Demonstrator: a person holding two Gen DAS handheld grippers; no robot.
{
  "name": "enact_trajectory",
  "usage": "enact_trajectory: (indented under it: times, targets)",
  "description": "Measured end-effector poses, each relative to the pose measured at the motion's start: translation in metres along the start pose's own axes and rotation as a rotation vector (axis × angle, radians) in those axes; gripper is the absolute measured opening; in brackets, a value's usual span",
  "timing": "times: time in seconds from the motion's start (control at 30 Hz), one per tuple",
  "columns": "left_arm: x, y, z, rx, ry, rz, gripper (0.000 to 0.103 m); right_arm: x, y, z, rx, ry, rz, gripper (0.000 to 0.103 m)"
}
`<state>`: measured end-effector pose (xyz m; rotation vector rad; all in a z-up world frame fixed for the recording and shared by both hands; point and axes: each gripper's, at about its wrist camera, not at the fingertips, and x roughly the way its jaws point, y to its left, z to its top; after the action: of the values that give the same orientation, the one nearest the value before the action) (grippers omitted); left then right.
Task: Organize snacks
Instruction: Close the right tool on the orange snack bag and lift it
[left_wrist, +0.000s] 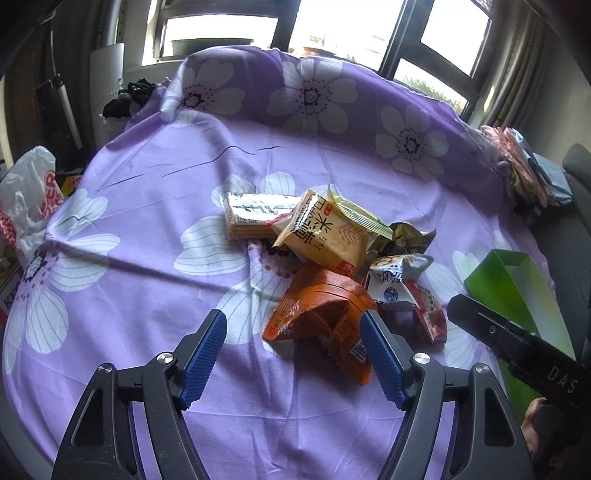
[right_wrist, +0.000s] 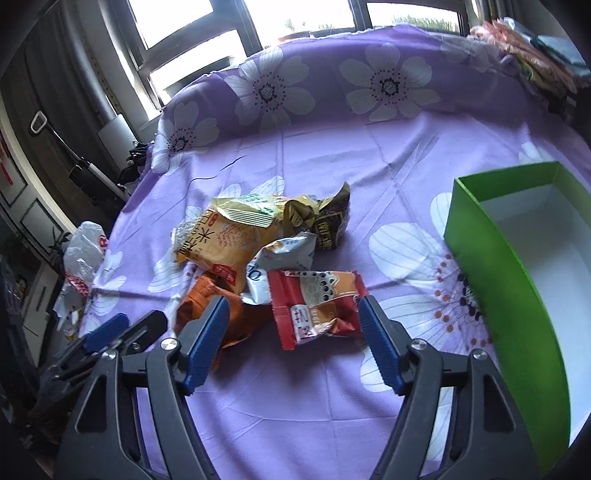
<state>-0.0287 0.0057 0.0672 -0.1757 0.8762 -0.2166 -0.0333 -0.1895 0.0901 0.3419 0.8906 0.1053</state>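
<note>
A pile of snack packs lies on the purple flowered cloth (left_wrist: 147, 229). It holds an orange pack (left_wrist: 325, 314), a yellow pack (left_wrist: 325, 232), a wafer pack (left_wrist: 255, 216), a white pack (left_wrist: 395, 277), a dark gold pack (left_wrist: 406, 236) and a red pack (right_wrist: 317, 306). My left gripper (left_wrist: 293, 332) is open, its jaws either side of the orange pack's near end. My right gripper (right_wrist: 293, 317) is open, with the red pack between its jaws. A green box (right_wrist: 517, 280) with a white inside stands empty at the right.
A white plastic bag (left_wrist: 29, 199) hangs at the cloth's left edge. Folded fabric (left_wrist: 528, 166) sits at the far right. Windows (left_wrist: 332, 26) and a raised cloth-covered back (left_wrist: 314, 96) stand behind. The right gripper's body (left_wrist: 517, 343) shows in the left view.
</note>
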Motion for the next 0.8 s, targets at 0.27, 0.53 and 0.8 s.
enact_trajectory:
  times: [0.27,0.53,0.8]
  targets:
    - [0.024,-0.001,0.006,-0.034,0.095,-0.079,0.073,0.031,0.013,0.017,0.162,0.241,0.153,0.074]
    - [0.036,-0.001,0.005,-0.069,0.151,-0.149,0.065,0.076,0.043,0.022,0.065,0.333,0.111,0.075]
    - [0.043,0.002,0.004,-0.091,0.164,-0.148,0.058,0.105,0.025,0.017,0.132,0.415,0.196,0.074]
